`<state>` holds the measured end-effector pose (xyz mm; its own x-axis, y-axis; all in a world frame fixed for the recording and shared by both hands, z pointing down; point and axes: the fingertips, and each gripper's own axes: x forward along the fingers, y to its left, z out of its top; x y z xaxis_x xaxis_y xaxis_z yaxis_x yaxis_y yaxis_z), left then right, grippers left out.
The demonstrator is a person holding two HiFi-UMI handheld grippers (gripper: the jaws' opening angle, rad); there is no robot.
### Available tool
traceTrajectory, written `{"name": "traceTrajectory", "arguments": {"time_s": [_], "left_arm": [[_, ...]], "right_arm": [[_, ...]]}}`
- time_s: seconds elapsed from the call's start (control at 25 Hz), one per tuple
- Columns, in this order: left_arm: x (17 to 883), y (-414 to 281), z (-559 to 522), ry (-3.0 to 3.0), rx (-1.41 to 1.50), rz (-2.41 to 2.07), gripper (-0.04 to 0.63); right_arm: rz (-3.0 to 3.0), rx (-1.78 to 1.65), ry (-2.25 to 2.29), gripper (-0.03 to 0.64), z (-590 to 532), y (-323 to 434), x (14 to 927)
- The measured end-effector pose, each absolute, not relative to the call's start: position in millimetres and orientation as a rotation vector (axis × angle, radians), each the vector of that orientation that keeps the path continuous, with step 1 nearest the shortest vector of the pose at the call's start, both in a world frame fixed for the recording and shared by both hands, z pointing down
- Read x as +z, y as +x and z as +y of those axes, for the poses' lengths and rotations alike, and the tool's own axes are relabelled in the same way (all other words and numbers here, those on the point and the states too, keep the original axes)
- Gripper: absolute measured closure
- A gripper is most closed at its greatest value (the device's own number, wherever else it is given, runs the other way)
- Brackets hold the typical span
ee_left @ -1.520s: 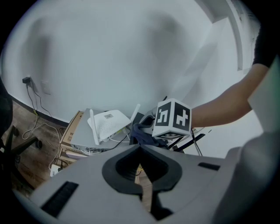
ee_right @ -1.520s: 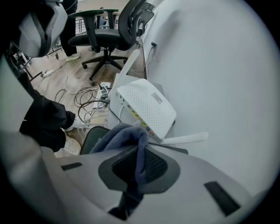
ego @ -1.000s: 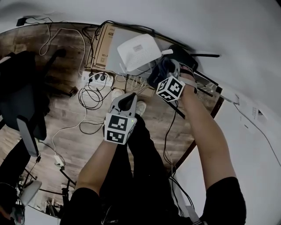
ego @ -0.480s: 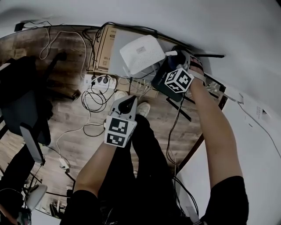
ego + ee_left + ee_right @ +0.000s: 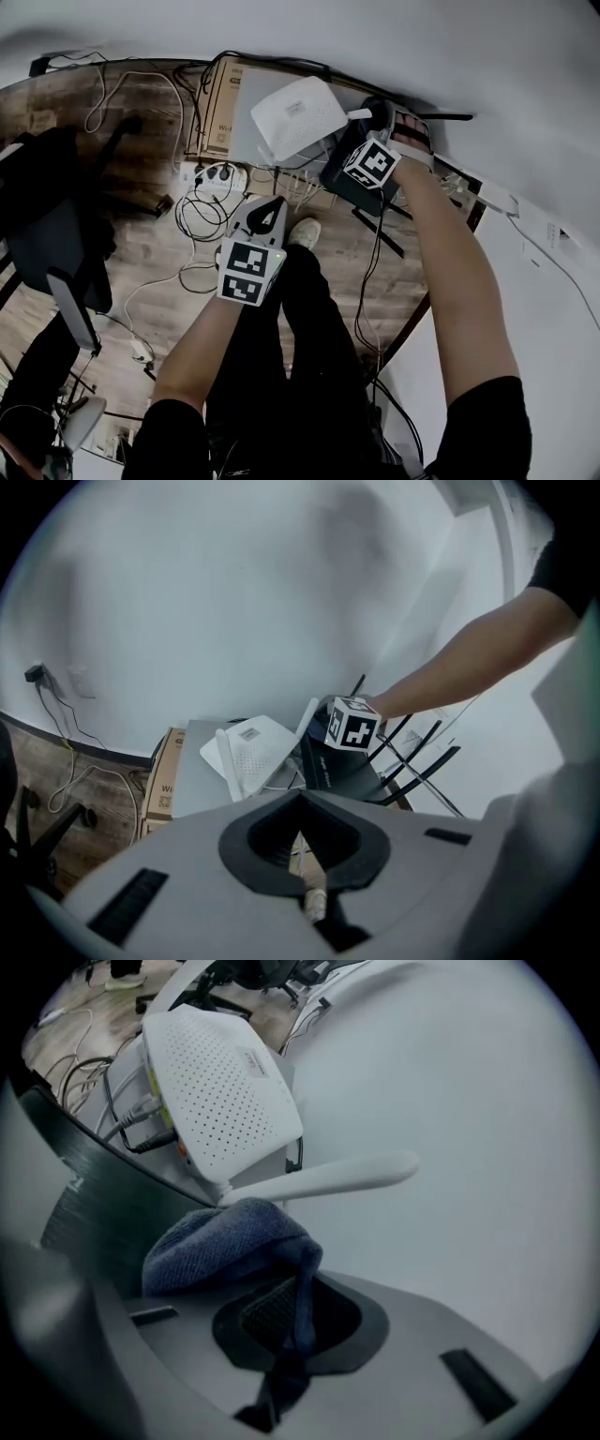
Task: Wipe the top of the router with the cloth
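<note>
A white router (image 5: 298, 114) with white antennas lies on a grey surface; a black router (image 5: 339, 180) with black antennas sits right beside it. My right gripper (image 5: 367, 161) hovers over the black router, shut on a blue cloth (image 5: 230, 1246). In the right gripper view the cloth bunches in front of the jaws, close under the white router's (image 5: 220, 1091) antenna (image 5: 319, 1177) and against the black router's top (image 5: 98, 1213). My left gripper (image 5: 258, 230) hangs lower, above the floor, shut with nothing in it (image 5: 300, 803). It looks at both routers (image 5: 253, 757).
A cardboard box (image 5: 220, 98) stands left of the white router. A power strip (image 5: 217, 173) and loose cables lie on the wooden floor. An office chair (image 5: 47, 216) is at the left. The person's shoe (image 5: 302, 232) is below the routers. White wall lies behind.
My right gripper with the cloth has moved right, from the white router's near edge to above the black router. The left gripper has hardly shifted.
</note>
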<state>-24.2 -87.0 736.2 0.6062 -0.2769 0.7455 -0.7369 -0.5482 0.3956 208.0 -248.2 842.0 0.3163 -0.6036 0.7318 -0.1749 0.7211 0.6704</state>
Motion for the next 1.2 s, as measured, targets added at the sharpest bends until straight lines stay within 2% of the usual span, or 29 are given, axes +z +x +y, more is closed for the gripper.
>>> {"name": "traceTrajectory", "arguments": {"time_s": [1.2], "left_arm": [[741,-6,-80,2.163,0.872,-0.695,0.601]], "right_arm": [[-0.900,-0.189,0.644,0.617,-205,280,843]]}}
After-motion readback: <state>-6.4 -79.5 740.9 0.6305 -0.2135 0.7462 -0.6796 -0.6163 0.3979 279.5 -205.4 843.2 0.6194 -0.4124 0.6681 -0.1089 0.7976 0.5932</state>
